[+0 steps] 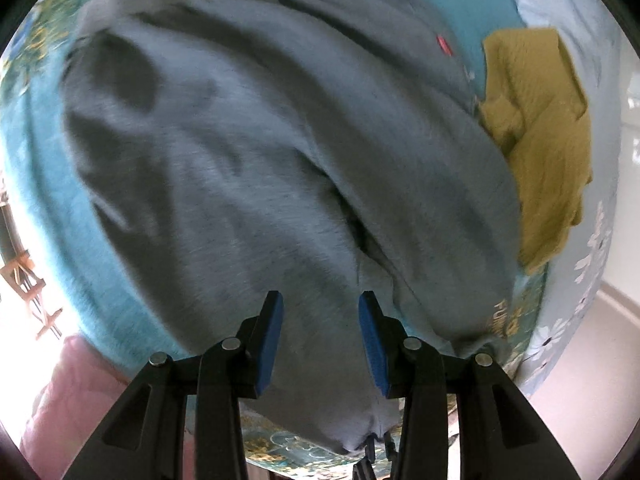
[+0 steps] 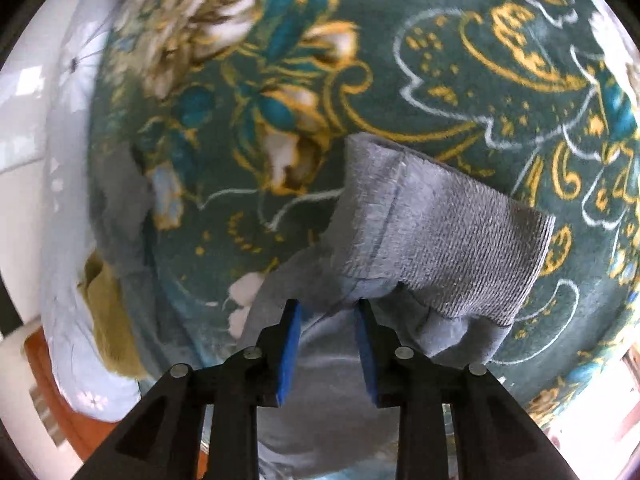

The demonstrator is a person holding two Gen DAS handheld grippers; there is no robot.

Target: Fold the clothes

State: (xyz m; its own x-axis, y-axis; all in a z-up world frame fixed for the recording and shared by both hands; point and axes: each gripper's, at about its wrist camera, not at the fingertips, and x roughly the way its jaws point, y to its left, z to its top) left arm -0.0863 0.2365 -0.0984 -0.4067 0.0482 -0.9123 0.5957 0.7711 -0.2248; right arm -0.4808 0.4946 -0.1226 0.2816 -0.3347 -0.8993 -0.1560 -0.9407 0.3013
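Note:
A grey sweatshirt (image 1: 248, 152) lies crumpled across the teal bedspread (image 1: 36, 168) and fills most of the left wrist view. My left gripper (image 1: 320, 304) is open just above its lower part, blue pads apart with nothing between them. In the right wrist view the grey garment's ribbed cuff (image 2: 452, 232) folds up in front of my right gripper (image 2: 329, 308). Its blue pads stand apart with grey cloth lying between and under them; no grip on the cloth shows. A mustard-yellow garment (image 1: 540, 132) lies at the right of the grey one.
The bed cover is dark teal with gold and white flowers (image 2: 480, 80). A pale blue flowered quilt (image 1: 592, 240) hangs at the bed's right edge. A pink quilt (image 1: 72, 392) lies at lower left. The mustard garment (image 2: 108, 312) also shows at the left in the right wrist view.

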